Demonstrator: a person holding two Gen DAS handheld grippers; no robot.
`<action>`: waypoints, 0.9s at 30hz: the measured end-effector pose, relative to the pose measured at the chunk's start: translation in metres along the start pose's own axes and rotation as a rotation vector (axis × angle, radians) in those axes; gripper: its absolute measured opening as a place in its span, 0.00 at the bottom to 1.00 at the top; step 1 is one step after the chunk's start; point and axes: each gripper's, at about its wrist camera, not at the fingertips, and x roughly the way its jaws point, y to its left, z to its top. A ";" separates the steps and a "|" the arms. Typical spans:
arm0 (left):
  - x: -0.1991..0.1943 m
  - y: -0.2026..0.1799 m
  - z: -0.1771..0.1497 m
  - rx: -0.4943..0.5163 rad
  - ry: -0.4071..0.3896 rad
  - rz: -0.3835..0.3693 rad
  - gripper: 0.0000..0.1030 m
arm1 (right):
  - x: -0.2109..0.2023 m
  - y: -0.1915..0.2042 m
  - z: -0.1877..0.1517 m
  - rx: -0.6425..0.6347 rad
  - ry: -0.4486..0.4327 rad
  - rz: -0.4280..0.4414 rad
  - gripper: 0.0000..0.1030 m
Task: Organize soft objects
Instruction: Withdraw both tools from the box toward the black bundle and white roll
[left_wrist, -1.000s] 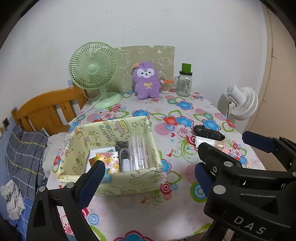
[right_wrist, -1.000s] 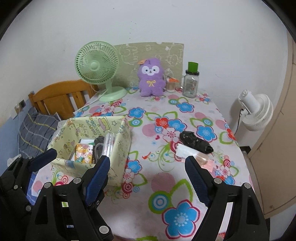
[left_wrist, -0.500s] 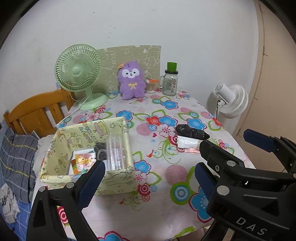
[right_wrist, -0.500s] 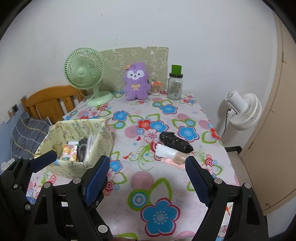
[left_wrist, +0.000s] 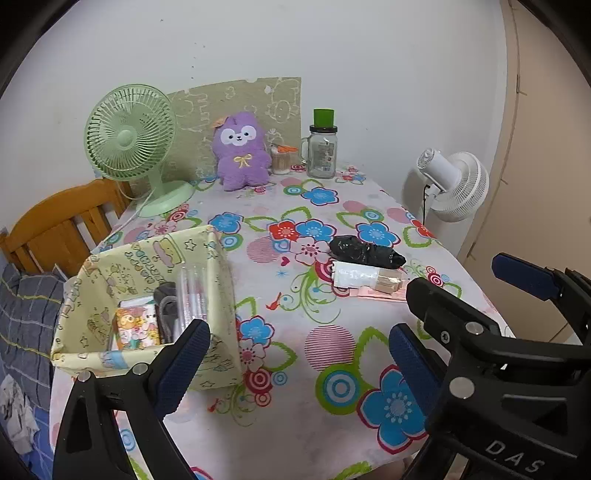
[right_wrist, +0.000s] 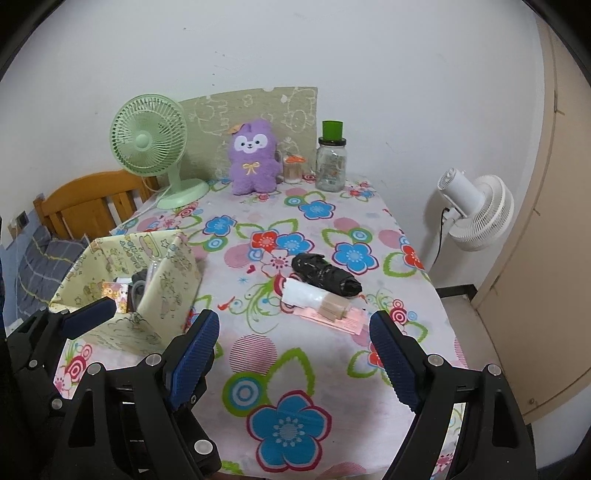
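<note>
A purple plush toy (left_wrist: 242, 151) (right_wrist: 253, 157) sits upright at the back of the flowered table, against a green board. A yellow fabric box (left_wrist: 216, 266) (right_wrist: 173, 273) stands at the near left and holds small packets and a clear case. A black crumpled bundle (left_wrist: 364, 251) (right_wrist: 325, 275) lies mid-right, touching a clear packet (left_wrist: 365, 277) (right_wrist: 317, 299) on pink paper. My left gripper (left_wrist: 299, 358) hovers open over the near table edge, beside the box. My right gripper (right_wrist: 293, 358) is open too, short of the packet. Neither holds anything.
A green desk fan (left_wrist: 129, 140) and a glass jar with a green lid (left_wrist: 322, 147) flank the plush, with a small toothpick pot (right_wrist: 293, 168) between. A white floor fan (right_wrist: 476, 206) stands off the table's right side. A wooden headboard (left_wrist: 62, 221) and bedding lie to the left.
Both grippers have shifted to the right along the near table edge, so the box and plush slid left in view. Both jaws stayed open and nothing on the table moved.
</note>
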 end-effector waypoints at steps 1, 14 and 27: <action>0.002 -0.001 0.000 0.000 -0.001 -0.003 0.96 | 0.002 -0.002 0.000 0.001 0.000 -0.001 0.83; 0.036 -0.017 -0.002 0.024 0.030 -0.042 0.96 | 0.028 -0.029 -0.011 0.035 0.029 -0.007 0.83; 0.070 -0.029 0.003 0.050 0.062 -0.048 0.96 | 0.060 -0.046 -0.014 0.062 0.065 -0.008 0.83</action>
